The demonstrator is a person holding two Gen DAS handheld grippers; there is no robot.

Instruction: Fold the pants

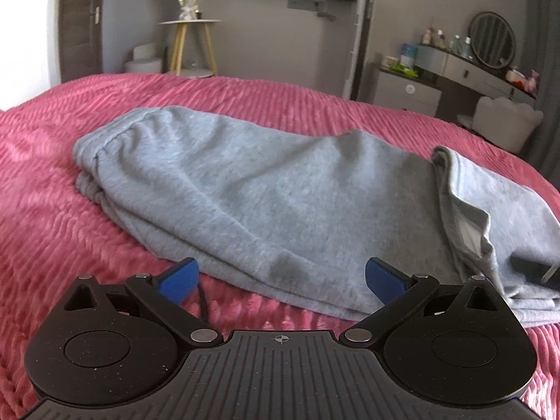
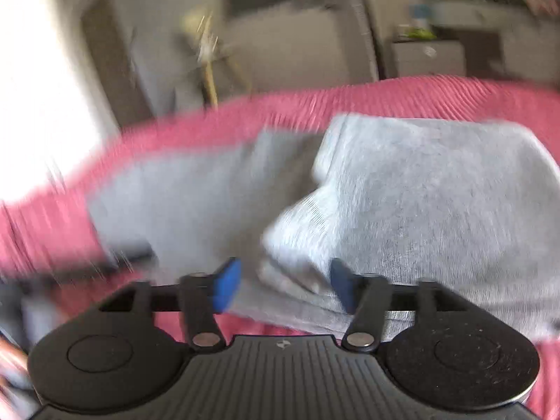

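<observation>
1. Plainly folded over already: grey pants (image 1: pixel 280 189) lying across a pink ribbed blanket (image 1: pixel 52 175), one layer doubled back on another.
2. Left gripper (image 1: pixel 281 276) spread wide, blue pads (image 1: pixel 180 278) on either side of the near hem, pressing nothing.
3. Right gripper (image 2: pixel 285 288) parted too, a raised fold of cloth between its fingers (image 2: pixel 225 285), not pinched; view blurred.
4. Beyond the bed: wooden side table (image 1: pixel 190 35), dresser with round mirror (image 1: pixel 493 40).
</observation>
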